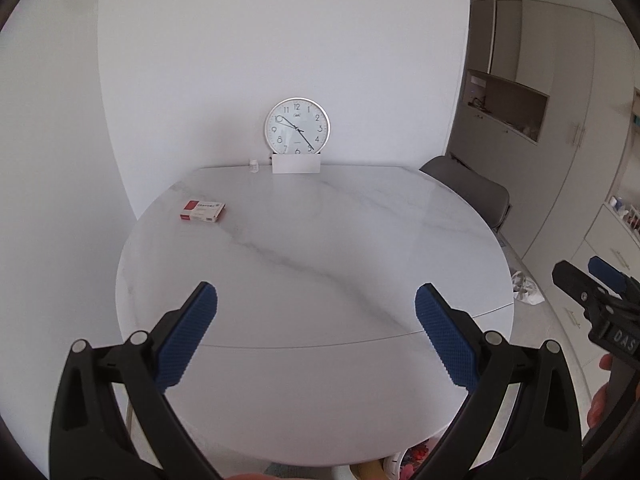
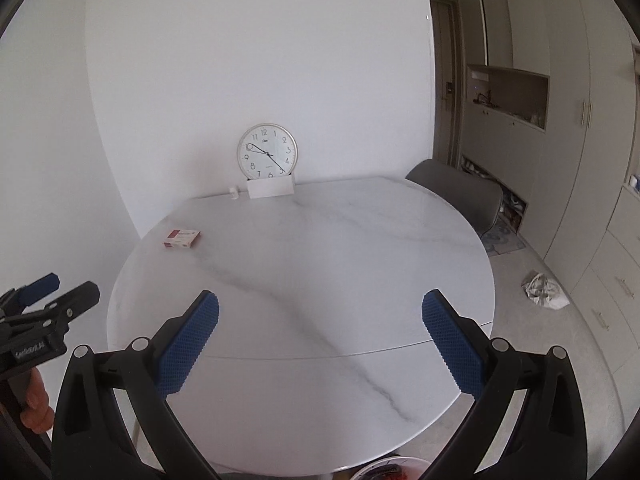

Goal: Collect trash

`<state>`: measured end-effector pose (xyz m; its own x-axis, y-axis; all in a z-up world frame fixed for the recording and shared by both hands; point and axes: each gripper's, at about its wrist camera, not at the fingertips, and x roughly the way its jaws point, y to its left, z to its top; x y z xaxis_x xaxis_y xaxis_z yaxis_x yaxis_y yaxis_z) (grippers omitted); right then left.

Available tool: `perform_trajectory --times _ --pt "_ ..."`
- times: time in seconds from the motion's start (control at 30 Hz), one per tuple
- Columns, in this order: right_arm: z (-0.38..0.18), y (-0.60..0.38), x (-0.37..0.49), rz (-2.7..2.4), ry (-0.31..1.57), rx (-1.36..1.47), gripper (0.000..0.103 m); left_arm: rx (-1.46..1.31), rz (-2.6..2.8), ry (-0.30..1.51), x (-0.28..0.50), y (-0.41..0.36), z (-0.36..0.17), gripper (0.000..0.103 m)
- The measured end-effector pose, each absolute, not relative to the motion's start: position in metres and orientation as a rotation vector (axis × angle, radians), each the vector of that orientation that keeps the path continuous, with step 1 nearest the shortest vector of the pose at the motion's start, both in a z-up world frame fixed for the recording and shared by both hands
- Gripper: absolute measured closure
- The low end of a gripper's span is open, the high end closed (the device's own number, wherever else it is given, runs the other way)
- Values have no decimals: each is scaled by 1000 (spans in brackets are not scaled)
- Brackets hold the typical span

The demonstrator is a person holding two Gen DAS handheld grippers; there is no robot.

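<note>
Left wrist view looks out across a round marble bench (image 1: 320,240) with the left hand-held gripper (image 1: 316,300) hovering over the near edge, its blue pads spread wide apart and nothing between them; the right hand-held gripper (image 2: 320,308) is likewise released and empty over the same near rim. Trash candidates are few: a small red-and-white box (image 1: 202,211) lies flat at about ten o'clock on the bench, well apart from both grippers, and a crumpled white bag (image 2: 544,286) sits on the floor at about three o'clock, beyond the bench edge. I'd judge the main risk to be picking the wrong thing, since the box may not be rubbish at all (it looks like a medicine carton, though its print is too small to read), and the tiny white bottle (image 1: 253,165) by the wall clock (image 1: 297,127) could be knocked over by a long reach to twelve o'clock. The box lies low and flat on slick marble, so pads closing from above could skate it away rather than lift it. Readable writing is scarce: the clock's numerals one to twelve, "DAS" on the right tool's body at the left view's edge, and an illegible label on the other.
</note>
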<state>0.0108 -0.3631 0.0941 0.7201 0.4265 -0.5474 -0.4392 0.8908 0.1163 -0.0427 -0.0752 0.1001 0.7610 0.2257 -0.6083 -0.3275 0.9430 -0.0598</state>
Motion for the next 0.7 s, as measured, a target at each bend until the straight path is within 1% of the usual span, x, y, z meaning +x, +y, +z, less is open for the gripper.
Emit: perform_trajectory --times 0.17,0.4,0.7 --pt "87 -369 3 493 615 -6 2 -142 324 631 -51 -89 102 8" --pt "78 -371 -3 489 649 -16 2 -99 303 675 -57 -113 95 8" --pt "71 -377 -4 464 676 -20 2 -79 262 708 -49 -121 84 8"
